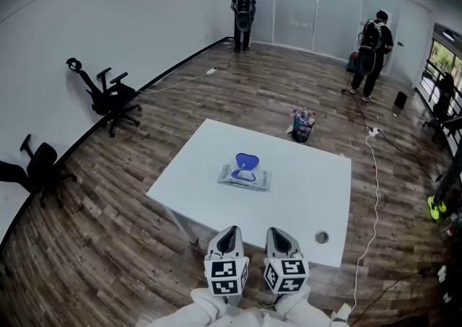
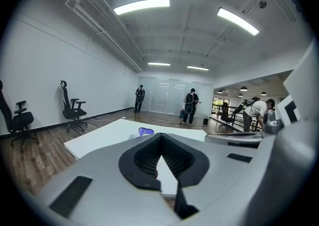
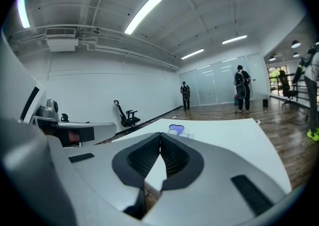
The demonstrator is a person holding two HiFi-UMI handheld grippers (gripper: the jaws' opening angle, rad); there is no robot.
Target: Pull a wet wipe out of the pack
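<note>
White table point(image 1: 303, 188) on dark wood floor fills the middle of the head view; only this view shows the whole top, a small round fitting point(image 1: 321, 237) by its near right corner, and a bag point(image 1: 302, 125) on the floor past the far edge. The gripper views look low across the table; only the left one shows a person bending point(image 2: 255, 113) at far right. The left gripper point(image 1: 229, 232) and right gripper point(image 1: 279, 232) sit side by side at the near edge; each has its jaws pressed together, pinching nothing and touching nothing. The wet wipe pack point(image 1: 245, 177) lies flat mid-table, well apart from both; its blue lid point(image 1: 247, 162) stands raised; whether a wipe shows at the opening is too small to tell.
</note>
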